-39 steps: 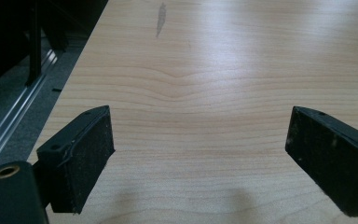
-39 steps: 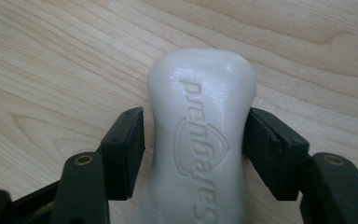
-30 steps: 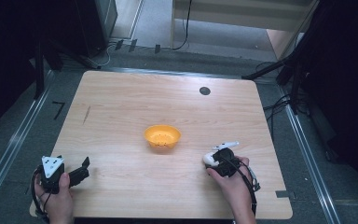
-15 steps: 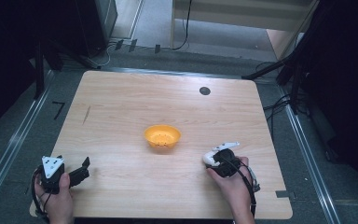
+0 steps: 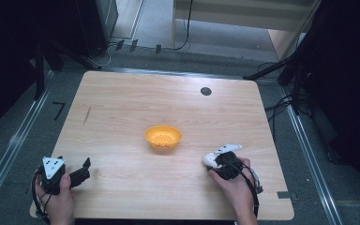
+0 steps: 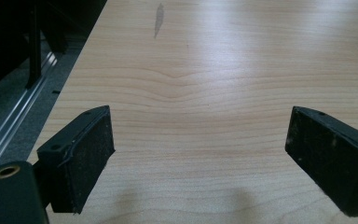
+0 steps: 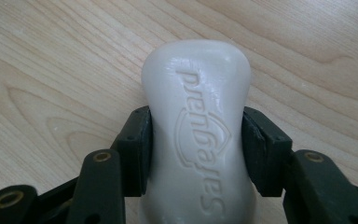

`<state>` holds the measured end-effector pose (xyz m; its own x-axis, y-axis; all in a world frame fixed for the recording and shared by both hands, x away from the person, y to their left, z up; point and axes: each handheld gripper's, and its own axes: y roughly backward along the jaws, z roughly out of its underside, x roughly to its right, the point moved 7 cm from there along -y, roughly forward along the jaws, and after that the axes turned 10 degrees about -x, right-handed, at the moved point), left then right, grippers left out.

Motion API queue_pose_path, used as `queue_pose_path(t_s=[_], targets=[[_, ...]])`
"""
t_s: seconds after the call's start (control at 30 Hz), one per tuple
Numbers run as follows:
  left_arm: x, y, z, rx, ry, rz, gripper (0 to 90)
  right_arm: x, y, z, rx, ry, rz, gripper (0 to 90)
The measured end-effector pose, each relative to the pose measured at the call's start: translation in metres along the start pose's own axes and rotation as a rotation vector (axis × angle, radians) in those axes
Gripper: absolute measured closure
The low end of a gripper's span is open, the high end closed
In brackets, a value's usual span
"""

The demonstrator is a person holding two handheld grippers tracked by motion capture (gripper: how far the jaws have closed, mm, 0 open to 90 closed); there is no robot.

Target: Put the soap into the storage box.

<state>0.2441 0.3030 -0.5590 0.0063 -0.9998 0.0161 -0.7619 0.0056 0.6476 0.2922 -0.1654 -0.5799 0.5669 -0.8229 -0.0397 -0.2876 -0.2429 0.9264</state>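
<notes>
Right gripper view, white soap bar (image 7: 198, 140) clamped between right tool (image 7: 196, 154) pads, left tool (image 6: 200, 161) spread wide over table (image 6: 223, 70)

Light wood table (image 5: 136, 98) in front of me, rounded corners, grain running across. On it: 1 orange bowl (image 5: 163, 136) near the middle, 1 white soap bar (image 5: 210, 159) toward my right near edge. Small dark round spot (image 5: 206, 91) near the far edge, faint grey smudge (image 5: 87, 115) at far left.

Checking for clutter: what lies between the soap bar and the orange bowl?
Bare wood. In the high view, nothing lies between the soap bar, held in the right gripper, and the orange bowl.
</notes>
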Motion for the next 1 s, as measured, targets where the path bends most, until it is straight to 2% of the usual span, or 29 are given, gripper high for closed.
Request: queue_pose_path(t_s=[0.1, 0.33, 0.57, 0.87, 0.93, 1.0], targets=[[0.000, 0.000, 0.000, 0.000, 0.002, 0.001, 8.1, 0.000, 0.000, 0.000, -0.003, 0.017, -0.003, 49.4], [0.001, 0.000, 0.000, -0.002, -0.009, 0.007, 8.1, 0.000, 0.000, 0.001, 0.006, 0.015, -0.005, 49.7], [0.001, 0.000, 0.000, -0.002, -0.011, 0.010, 8.1, -0.001, 0.003, 0.001, -0.014, 0.074, 0.024, 50.2], [0.001, 0.000, 0.000, 0.001, -0.012, 0.013, 8.1, -0.001, 0.014, -0.002, 0.018, 0.098, 0.017, 50.3], [0.001, 0.000, 0.000, 0.002, -0.010, 0.014, 8.1, -0.001, 0.018, -0.006, 0.031, 0.126, 0.022, 50.4], [0.001, 0.000, 0.000, 0.005, -0.007, 0.014, 8.1, -0.001, 0.019, -0.007, 0.032, 0.130, 0.022, 50.4]])
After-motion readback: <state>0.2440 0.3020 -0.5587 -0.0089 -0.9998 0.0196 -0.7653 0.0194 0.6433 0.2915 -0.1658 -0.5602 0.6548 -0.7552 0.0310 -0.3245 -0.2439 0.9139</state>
